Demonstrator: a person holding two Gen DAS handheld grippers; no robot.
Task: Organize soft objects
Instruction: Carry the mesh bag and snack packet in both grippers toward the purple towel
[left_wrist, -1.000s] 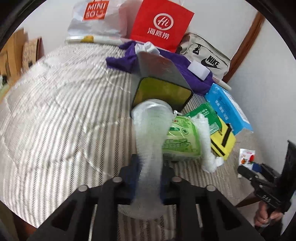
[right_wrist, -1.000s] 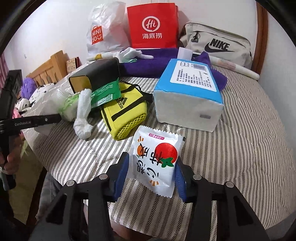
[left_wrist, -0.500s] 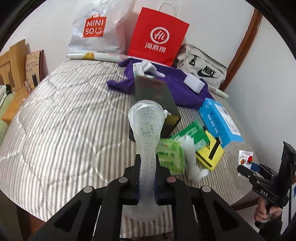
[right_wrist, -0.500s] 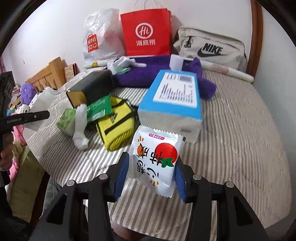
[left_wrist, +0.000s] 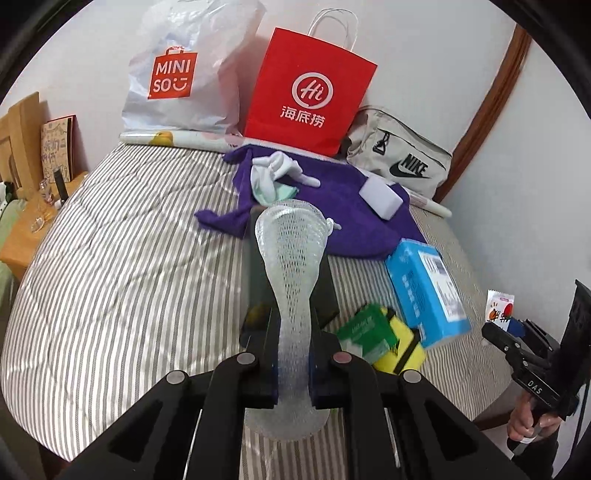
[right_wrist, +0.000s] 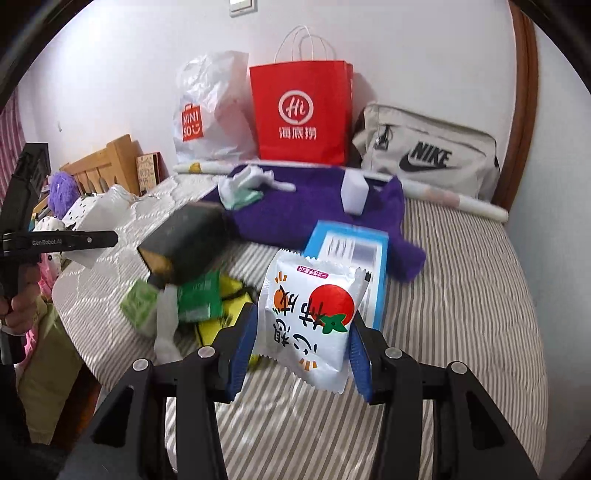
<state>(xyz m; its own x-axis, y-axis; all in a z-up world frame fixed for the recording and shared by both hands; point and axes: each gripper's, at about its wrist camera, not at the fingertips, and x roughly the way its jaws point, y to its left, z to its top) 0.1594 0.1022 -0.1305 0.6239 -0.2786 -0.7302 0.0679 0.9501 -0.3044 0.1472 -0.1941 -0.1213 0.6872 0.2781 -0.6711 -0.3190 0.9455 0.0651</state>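
Striped bed (left_wrist: 110, 295) carries clutter at its near right. Left gripper (left_wrist: 293, 363) is clamped on a foam net (left_wrist: 291, 258) held above it; right gripper (right_wrist: 301, 350) pinches a snack packet (right_wrist: 310, 317) aloft. The smooth packet, gripped only at its edges, might slip.

A striped bed (left_wrist: 110, 295) fills the frame's middle. On it lie a purple cloth (left_wrist: 332, 206) at upper centre, a blue box (left_wrist: 424, 291) at right, a yellow pouch (left_wrist: 400, 347) and green packets (left_wrist: 364, 328) lower right, bags along the far edge.

Red paper bag (left_wrist: 309, 96) against white wall (left_wrist: 436, 55)
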